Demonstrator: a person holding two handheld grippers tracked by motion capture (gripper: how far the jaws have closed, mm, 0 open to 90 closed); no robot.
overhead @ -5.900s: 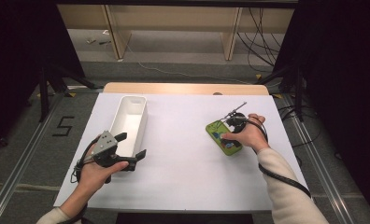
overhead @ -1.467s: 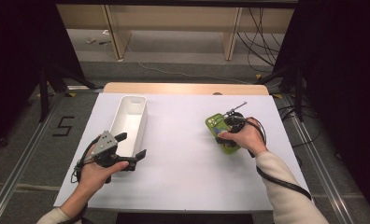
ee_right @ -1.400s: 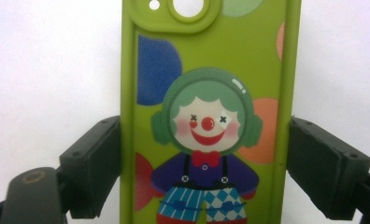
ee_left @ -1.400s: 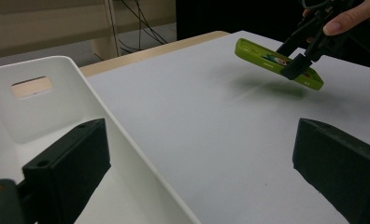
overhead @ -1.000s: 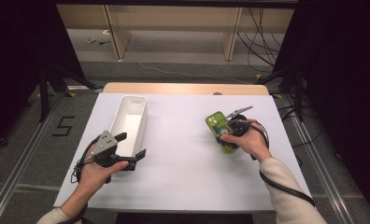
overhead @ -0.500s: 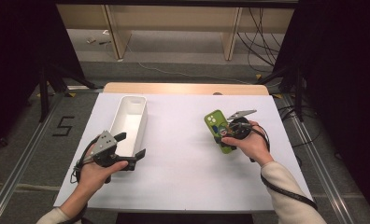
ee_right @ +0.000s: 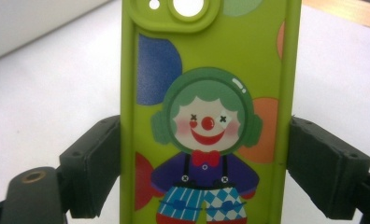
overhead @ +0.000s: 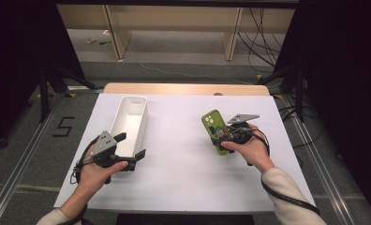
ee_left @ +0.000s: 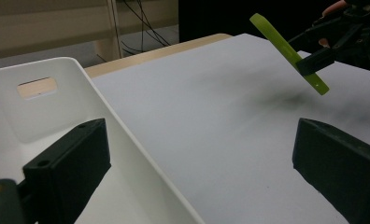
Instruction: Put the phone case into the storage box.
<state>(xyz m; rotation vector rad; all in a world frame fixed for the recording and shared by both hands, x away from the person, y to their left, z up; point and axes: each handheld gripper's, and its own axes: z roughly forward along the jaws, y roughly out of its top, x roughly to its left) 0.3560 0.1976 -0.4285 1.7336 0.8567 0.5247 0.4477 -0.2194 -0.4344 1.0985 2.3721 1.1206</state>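
A lime-green phone case with a clown picture hangs tilted above the white table, its camera end highest. My right gripper is shut on it, one jaw on each long side near its lower end. In the left gripper view the case is edge-on at the far right, with its shadow on the table below. My left gripper is open and holds nothing. One jaw is over the near end of a white bin, the other over the table beside it.
The white bin is long, has nothing in it, and has a handle slot in its far wall. The white table top lies bare between the hands. A wooden strip runs along its far edge, with floor cables beyond.
The right gripper has lifted the phone case off the table and tilted it up, drifting slightly right. The left gripper has stayed still by the bin.
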